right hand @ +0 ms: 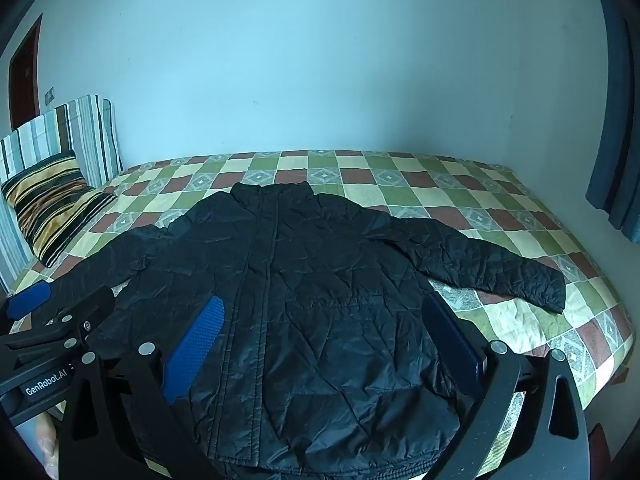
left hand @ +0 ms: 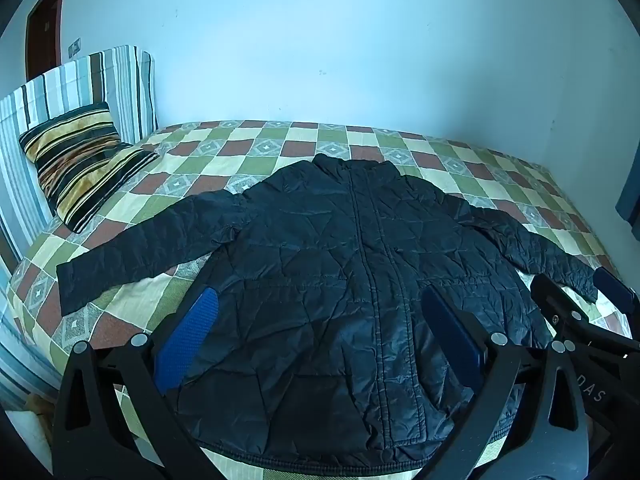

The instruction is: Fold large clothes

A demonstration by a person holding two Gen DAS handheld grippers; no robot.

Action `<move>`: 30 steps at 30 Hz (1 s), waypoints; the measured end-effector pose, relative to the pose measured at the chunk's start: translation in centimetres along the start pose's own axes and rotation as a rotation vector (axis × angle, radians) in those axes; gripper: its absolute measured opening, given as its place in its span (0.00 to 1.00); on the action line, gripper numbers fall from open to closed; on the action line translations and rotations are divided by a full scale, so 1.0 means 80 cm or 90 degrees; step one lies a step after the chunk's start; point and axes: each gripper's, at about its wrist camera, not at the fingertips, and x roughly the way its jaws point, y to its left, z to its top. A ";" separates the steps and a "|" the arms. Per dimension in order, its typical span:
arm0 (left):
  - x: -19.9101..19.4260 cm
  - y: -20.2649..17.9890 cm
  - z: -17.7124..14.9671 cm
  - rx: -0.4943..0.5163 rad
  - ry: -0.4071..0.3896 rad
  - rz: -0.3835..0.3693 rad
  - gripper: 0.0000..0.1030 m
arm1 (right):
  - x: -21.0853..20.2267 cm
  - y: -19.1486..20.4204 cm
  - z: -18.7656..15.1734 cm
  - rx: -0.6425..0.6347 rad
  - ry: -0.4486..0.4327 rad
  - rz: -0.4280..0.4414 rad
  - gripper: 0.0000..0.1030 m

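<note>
Lying flat on a checkered bedspread (left hand: 256,160), black quilted jacket (left hand: 360,264), zipped front up, sleeves spread, left gripper (left hand: 320,336) and right gripper (right hand: 324,344) hovering above its hem, jaws wide apart, empty.

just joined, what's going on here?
A person holds two handheld grippers over a black quilted jacket spread flat, front up, on a bed with a checkered quilt, both sleeves spread out. The left gripper and the right gripper both hover above the hem end with fingers open, holding nothing. No fold is made yet. A striped pillow lies at the head of the bed.
</note>
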 end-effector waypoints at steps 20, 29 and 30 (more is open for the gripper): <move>-0.002 0.002 -0.001 0.002 0.000 0.001 0.98 | -0.002 0.002 0.001 -0.001 -0.002 -0.001 0.95; -0.004 0.003 0.003 0.004 -0.001 0.003 0.98 | -0.002 0.006 0.004 -0.004 -0.001 0.000 0.95; -0.005 0.003 0.002 0.004 -0.002 0.002 0.98 | -0.001 0.006 0.004 -0.004 -0.001 0.000 0.95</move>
